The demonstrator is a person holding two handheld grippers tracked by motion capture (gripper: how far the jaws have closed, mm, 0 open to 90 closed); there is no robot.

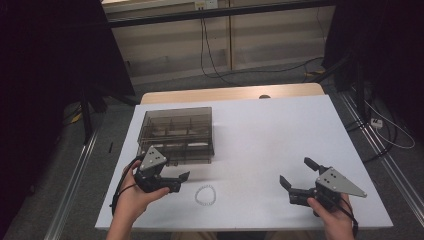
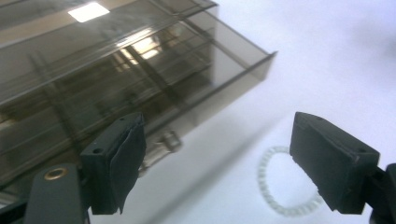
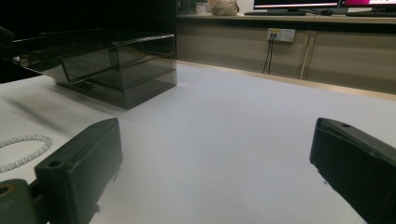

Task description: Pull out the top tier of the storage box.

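Approach to the bracelet, nothing gripped yet.

Near edge: left gripper (image 1: 181,181) and right gripper (image 1: 296,176) both gape wide, empty. The bead bracelet (image 1: 205,195) lies just right of the left gripper; farther off, the smoked organizer box (image 1: 176,134). Next, likely straddling the beads and closing.

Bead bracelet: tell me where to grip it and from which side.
Grip the bead bracelet across one strand of its ring, on the arc nearest the left tool, coming down from above. It lies flat on the table, so one jaw goes inside the loop, one outside.
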